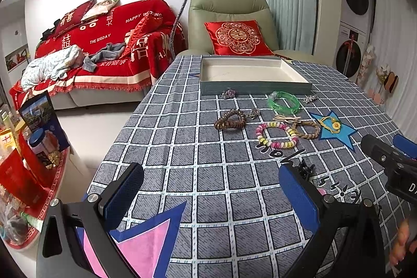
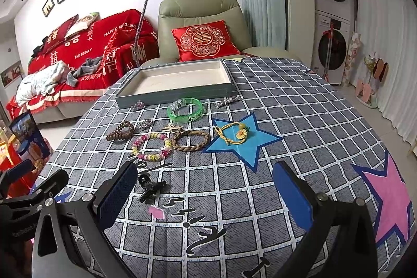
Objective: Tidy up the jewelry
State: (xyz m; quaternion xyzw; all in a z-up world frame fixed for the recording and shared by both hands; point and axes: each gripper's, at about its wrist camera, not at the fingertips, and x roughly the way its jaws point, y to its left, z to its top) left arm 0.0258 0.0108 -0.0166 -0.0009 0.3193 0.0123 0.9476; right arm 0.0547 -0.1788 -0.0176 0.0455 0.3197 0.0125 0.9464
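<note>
The jewelry lies loose on the counter, spread in a band just in front of the tray, which stands at the far edge with its pale interior bare. Nearest the tray front are a small purple-stone piece, the green bangle and a silver clip to the right. One row nearer lie the brown coil band, a small silver piece, the pastel bead bracelet, the braided tan bracelet touching it on the right, and the yellow cord bracelet resting on a printed blue star. A black claw clip lies nearest of all, apart from the rest

The left tool and the right tool both hover above the near counter with jaws spread wide and nothing between them. In the right wrist view the black claw clip sits just beside the left finger of the right tool; in the left wrist view it sits against the right finger of the left tool

Judged step: the start of sorting, since no item is in the tray yet. The next move calls for selecting one item, probably the near claw clip, lowering a tool so its fingers straddle it, closing, and carrying it far across the other pieces into the tray. The clip is small and irregular; a centred grip across its body is advisable. Thin pieces lying flat on cloth may require a low, level approach
</note>
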